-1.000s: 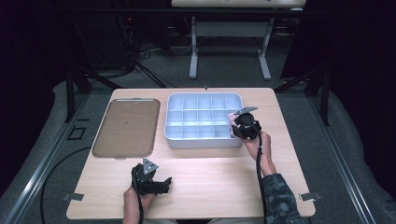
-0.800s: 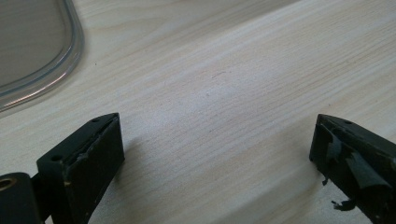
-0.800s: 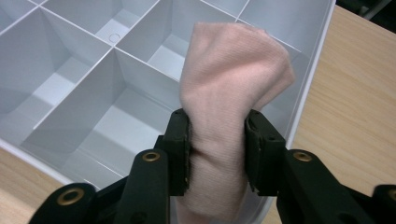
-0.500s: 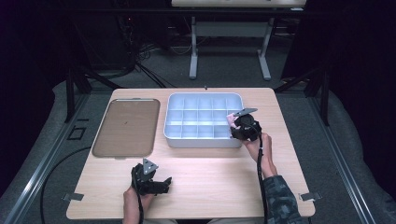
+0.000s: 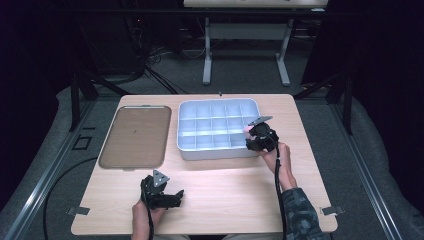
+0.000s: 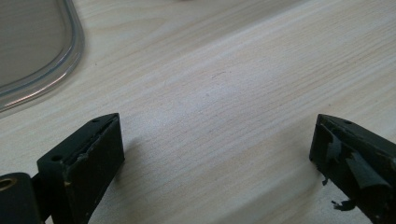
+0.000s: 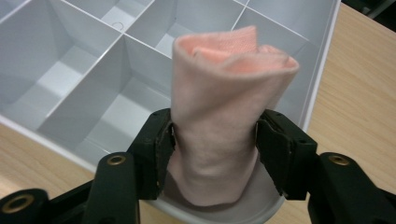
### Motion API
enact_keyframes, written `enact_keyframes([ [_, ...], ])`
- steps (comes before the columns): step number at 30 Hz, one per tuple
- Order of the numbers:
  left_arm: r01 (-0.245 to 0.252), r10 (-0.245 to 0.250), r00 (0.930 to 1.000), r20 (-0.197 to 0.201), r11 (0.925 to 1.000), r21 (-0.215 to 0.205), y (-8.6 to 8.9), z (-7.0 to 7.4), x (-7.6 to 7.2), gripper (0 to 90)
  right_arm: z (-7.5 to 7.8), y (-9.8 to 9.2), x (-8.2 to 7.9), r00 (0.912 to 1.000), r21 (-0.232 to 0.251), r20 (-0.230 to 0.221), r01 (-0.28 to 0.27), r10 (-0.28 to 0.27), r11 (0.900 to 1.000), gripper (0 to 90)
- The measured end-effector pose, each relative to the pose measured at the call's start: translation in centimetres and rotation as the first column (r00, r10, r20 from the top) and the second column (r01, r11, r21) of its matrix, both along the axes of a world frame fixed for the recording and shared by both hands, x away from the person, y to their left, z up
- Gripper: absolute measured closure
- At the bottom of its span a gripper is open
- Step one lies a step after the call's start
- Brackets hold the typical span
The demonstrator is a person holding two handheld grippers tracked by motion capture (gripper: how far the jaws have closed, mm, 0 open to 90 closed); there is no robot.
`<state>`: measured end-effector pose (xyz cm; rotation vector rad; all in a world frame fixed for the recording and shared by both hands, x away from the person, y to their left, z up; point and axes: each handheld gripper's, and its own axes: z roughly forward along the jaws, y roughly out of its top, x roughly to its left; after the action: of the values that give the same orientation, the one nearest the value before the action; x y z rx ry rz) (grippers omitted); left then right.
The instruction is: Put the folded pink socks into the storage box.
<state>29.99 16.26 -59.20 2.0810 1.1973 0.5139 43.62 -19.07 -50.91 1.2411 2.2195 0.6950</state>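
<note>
- Since a second ago both hands have kept their places; the right tool has just been opening its jaws, with the rolled pale-pink cloth between them.
- Its pads still touch the roll on both sides — it stands upright over the near right corner compartment of the white plastic divided tray.
- Left tool is spread wide with nothing in it, low over the light wooden counter, near the brown flat tray — well apart from the cloth.

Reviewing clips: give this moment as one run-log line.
right gripper: jaws just opening around pink rolled cloth | over compartment tray front-right corner | left gripper: open on table
</note>
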Motion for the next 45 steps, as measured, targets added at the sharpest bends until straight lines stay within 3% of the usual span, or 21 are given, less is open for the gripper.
enact_keyframes([
  [7,0.000,0.000,1.0000,0.000,1.0000,0.000,0.0,0.0,0.0,2.9,1.3,-0.5,-0.7,0.9998,0.061,0.021,0.004,-0.005,0.998,43.0],
  [10,0.000,0.000,1.0000,-0.001,1.0000,0.000,0.0,0.0,0.0,2.9,1.7,-0.6,-0.8,0.9996,0.059,0.025,0.012,-0.014,0.998,53.5],
  [13,0.000,0.000,1.0000,0.000,1.0000,0.000,0.0,0.0,0.0,2.9,1.4,-0.9,-0.4,0.9994,0.089,-0.018,0.031,-0.030,0.996,66.2],
  [17,0.000,0.000,1.0000,0.000,1.0000,-0.001,0.0,0.0,0.0,3.1,0.8,-1.2,-0.2,0.9973,0.133,-0.067,0.038,-0.029,0.990,71.3],
  [35,0.000,0.000,1.0000,0.000,1.0000,-0.001,0.0,0.0,0.0,3.1,0.8,-0.4,-0.8,0.9971,0.142,-0.076,-0.001,0.012,0.990,71.9],
  [45,-0.001,0.001,1.0000,0.001,1.0000,0.000,0.0,0.0,0.0,3.1,0.9,-0.3,-1.3,0.9977,0.155,-0.062,-0.018,0.028,0.988,66.6],
])
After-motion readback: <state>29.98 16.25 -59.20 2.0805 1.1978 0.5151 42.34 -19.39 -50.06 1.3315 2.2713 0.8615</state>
